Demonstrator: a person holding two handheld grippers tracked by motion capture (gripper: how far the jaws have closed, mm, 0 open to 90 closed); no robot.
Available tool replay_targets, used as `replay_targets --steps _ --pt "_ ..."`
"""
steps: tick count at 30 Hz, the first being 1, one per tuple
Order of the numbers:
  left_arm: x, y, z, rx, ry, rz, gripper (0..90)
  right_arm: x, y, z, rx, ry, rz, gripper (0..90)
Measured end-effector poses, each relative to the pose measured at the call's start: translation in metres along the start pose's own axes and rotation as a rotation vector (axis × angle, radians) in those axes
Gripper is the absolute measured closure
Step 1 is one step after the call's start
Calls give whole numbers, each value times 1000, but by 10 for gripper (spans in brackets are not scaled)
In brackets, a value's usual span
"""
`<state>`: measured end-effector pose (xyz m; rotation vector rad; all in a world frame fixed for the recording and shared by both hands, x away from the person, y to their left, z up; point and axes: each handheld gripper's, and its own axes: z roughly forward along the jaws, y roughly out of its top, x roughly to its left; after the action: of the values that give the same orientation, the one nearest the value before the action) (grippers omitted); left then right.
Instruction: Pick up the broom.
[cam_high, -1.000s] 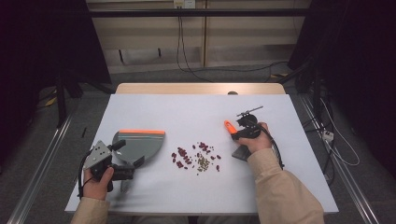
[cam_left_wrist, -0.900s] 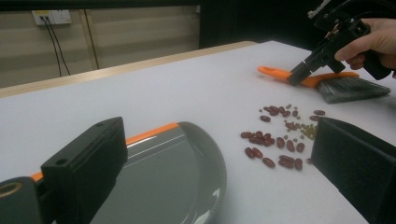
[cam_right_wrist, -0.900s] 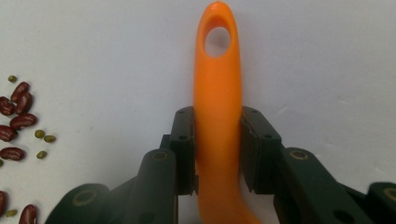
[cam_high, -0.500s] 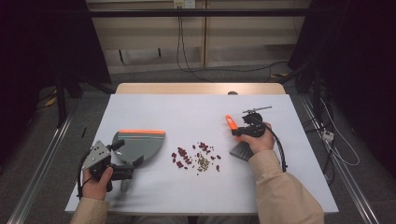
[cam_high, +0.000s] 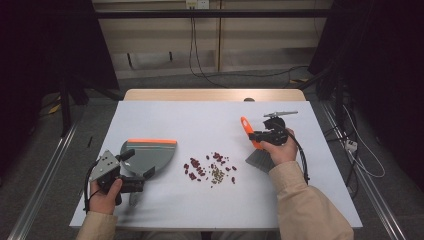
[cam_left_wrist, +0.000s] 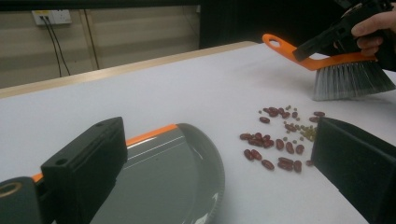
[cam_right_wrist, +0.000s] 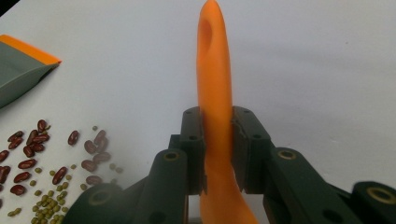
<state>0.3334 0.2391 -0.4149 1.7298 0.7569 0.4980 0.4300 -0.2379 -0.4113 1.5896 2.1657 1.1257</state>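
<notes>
1. At the far left of the high view, the person's left hand (cam_high: 104, 196) is holding the left tongs (cam_high: 134, 170) low over the white tabletop (cam_high: 200, 120), at the near end of the dustpan.
2. The left tongs are standing wide apart; in the left gripper view their 2 black jaws are flanking the dustpan's grey pan without gripping it.
3. The grey dustpan (cam_high: 147, 155) is lying flat on the tabletop, its orange edge (cam_high: 151, 141) facing the far side.
4. Just right of the dustpan, a scatter of red beans (cam_high: 194, 169) and small green beans (cam_high: 217, 173) is lying loose on the tabletop, near the dustpan but apart from it.
5. Further right, the brush (cam_high: 255, 150) is sitting with its grey bristles (cam_left_wrist: 350, 81) down at the tabletop, close beside the beans.
6. The right tongs (cam_right_wrist: 217, 140) are clamping the brush's orange handle (cam_right_wrist: 214, 84) between both jaws, pressing on either side.
7. The person's right hand (cam_high: 278, 149) is gripping those tongs, a beige sleeve (cam_high: 310, 205) trailing toward the near edge.
</notes>
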Motion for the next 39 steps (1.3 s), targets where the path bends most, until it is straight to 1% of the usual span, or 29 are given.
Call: replay_targets --steps 1,3,4,5,8,9,11,12,13,14,15,16,17,18,19,20,21,22,23,25,27,28,29,31,32,33,37,38,39 --pt "0 0 0 0 0 0 34 2 0 -2 -5 -8 1 762" --pt "0 0 0 0 0 1 34 5 2 -5 -9 -9 -13 768" --pt "0 0 0 -2 4 -3 34 7 3 -8 -28 -20 -28 771" --pt "1 1 -1 -3 6 -2 34 7 3 -8 -28 -20 -28 771" --pt "1 1 0 -3 8 -1 34 10 8 -13 -32 -25 -51 774" --pt "0 1 0 -1 7 2 34 11 9 -14 -32 -24 -48 775" --pt "0 1 -1 -2 6 6 34 9 10 -19 -70 -25 -48 776" --pt "0 1 -1 -2 6 6 34 9 10 -19 -70 -25 -48 776" --pt "0 1 -1 -2 6 6 34 8 10 -22 -85 -33 -53 776" --pt "0 1 -1 -2 7 5 34 8 10 -22 -85 -33 -53 776" --pt "0 1 -1 -2 6 6 34 7 10 -25 -96 -42 -58 776" --pt "0 1 -1 -2 7 5 34 7 10 -25 -96 -42 -58 776" --pt "0 1 0 -2 5 4 34 8 10 -25 -97 -55 -64 776" --pt "-1 1 0 -1 4 5 34 9 9 -23 -90 -53 -75 775" --pt "-1 1 0 -1 3 5 34 9 9 -23 -90 -53 -75 775" --pt "-1 2 0 -2 2 5 34 11 7 -19 -83 -69 -94 774" --pt "-1 2 0 -2 2 5 34 11 7 -19 -83 -69 -94 774" --pt "-1 1 0 -1 3 5 34 10 7 -19 -96 -71 -92 774" --pt "-1 1 0 0 5 6 34 10 6 -19 -97 -64 -87 774" --pt "0 1 1 2 3 3 34 10 6 -20 -97 -66 -88 773" --pt "-1 1 1 4 1 4 34 11 5 -20 -95 -57 -93 772" --pt "-1 1 2 5 1 6 34 13 5 -20 -84 -53 -111 770" --pt "-1 1 2 6 -1 5 34 13 5 -20 -84 -53 -111 770" --pt "-1 1 2 7 -4 6 34 17 3 -21 -75 -53 -131 769" --pt "-2 1 2 8 -5 5 34 17 3 -21 -75 -53 -131 769" --pt "-2 1 2 8 -5 5 34 19 2 -21 -74 -54 -145 766" --pt "-2 1 2 9 -5 5 34 19 0 -22 -69 -37 -150 764" --pt "-2 1 2 10 -5 5 34 19 0 -22 -72 -46 -153 764" --pt "-2 1 2 9 -5 5 34 19 -1 -23 -72 -38 -152 761"
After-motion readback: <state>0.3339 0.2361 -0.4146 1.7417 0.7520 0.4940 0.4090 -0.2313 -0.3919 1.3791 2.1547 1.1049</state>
